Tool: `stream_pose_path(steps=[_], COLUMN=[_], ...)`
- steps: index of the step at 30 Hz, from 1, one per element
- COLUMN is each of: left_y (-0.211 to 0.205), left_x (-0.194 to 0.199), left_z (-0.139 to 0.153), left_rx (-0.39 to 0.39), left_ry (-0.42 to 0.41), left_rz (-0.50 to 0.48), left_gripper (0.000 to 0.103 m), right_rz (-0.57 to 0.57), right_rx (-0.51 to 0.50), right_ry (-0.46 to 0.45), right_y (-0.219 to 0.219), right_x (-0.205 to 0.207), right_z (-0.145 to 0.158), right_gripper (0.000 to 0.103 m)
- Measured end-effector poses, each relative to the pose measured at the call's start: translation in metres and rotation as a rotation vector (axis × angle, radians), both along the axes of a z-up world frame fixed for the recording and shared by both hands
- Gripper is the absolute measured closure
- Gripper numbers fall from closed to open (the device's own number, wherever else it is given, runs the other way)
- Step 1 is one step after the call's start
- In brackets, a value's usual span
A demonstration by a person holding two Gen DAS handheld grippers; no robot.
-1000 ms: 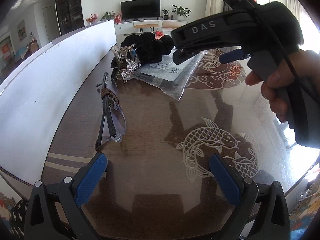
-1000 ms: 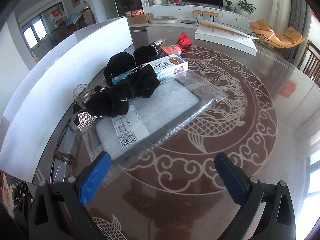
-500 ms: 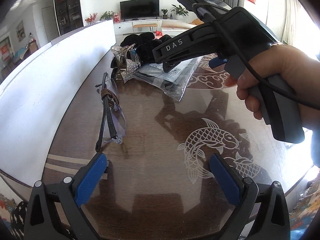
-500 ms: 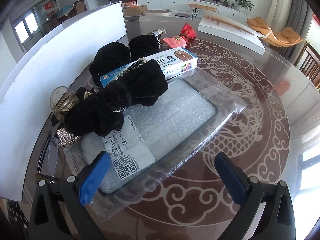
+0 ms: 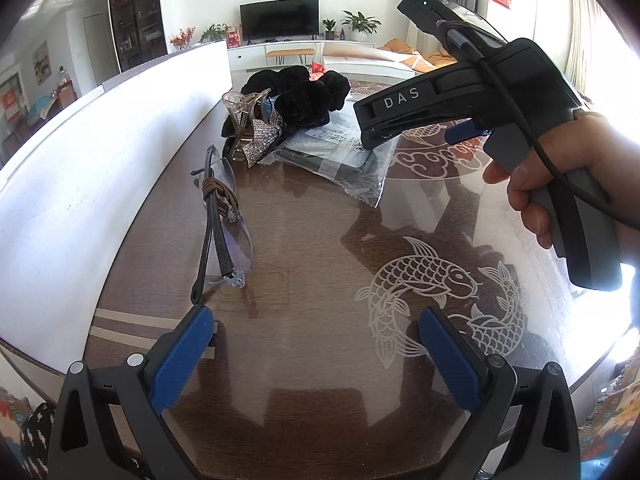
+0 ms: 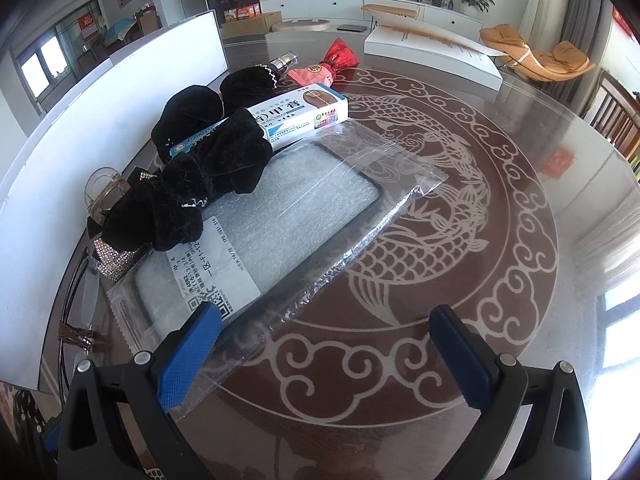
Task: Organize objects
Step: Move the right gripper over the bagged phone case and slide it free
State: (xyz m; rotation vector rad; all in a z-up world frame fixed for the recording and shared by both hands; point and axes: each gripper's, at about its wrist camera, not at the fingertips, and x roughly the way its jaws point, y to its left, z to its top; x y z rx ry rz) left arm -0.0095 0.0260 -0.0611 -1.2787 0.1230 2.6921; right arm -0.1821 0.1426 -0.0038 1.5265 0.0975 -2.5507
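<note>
Left wrist: right tongs (image 5: 464, 132) marked "DAS" | both tongs apart; left tongs (image 5: 316, 348) empty

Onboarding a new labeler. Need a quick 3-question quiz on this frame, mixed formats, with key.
1. True or false: the right claw is shut on the plastic-bagged packet.
2. Multiple choice: what lies across the bagged packet's far end? A) the glasses B) a black velvet scrunchie C) a red pouch
3. Fill in: in the left wrist view, the folded glasses lie on the table beside the white ____.

Key:
1. False. Both the right claw and the left claw are open and empty.
2. B, the black velvet scrunchie.
3. board.
</note>
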Motion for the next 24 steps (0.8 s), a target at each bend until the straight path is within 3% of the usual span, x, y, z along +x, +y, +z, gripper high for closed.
stream_pose_path(steps=[24], left_y=[0.0], left_x=[0.001], left_z=[-0.001], left_rx=[0.0], left_ry=[0.001], left_rz=[0.0], left_gripper=[0.0], right_rz=[0.011], right_rx=[0.002], right_ry=[-0.012], right_y=[0.016], right_x=[0.007], right_z=[-0.001], right_gripper=[0.0])
